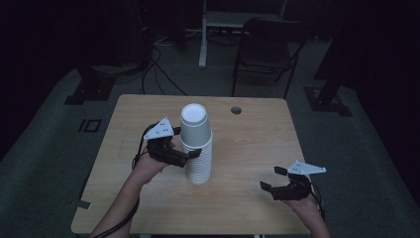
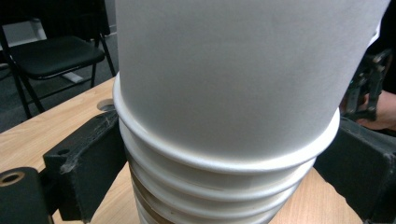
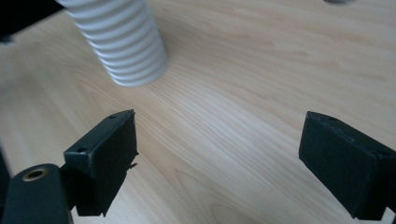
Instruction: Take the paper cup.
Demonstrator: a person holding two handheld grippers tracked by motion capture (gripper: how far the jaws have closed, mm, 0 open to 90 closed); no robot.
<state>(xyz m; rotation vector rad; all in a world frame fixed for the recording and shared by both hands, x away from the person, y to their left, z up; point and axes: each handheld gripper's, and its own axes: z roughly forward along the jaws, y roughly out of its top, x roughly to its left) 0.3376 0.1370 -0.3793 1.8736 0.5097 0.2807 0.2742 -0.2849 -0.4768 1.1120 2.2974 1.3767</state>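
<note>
A tall stack of white paper cups [image 1: 196, 148], nested upside down, stands near the middle of the wooden table [image 1: 247, 213]. My left gripper [image 1: 185, 144] reaches in from the left and is shut on the stack just below the top cup. In the left gripper view its black jaws press on the rims of the stack [image 2: 233, 93] from both sides. My right gripper [image 1: 271, 178] hovers over the table at the right, apart from the cups. Its jaws are open with bare wood between them [image 3: 219, 154], and the foot of the stack [image 3: 126, 42] lies beyond them.
A round cable hole [image 1: 236, 110] sits near the table's far edge. A black folding chair [image 1: 265, 44] and a white stand [image 1: 203, 34] are on the dark floor behind. Bare tabletop lies right of the stack and along the front.
</note>
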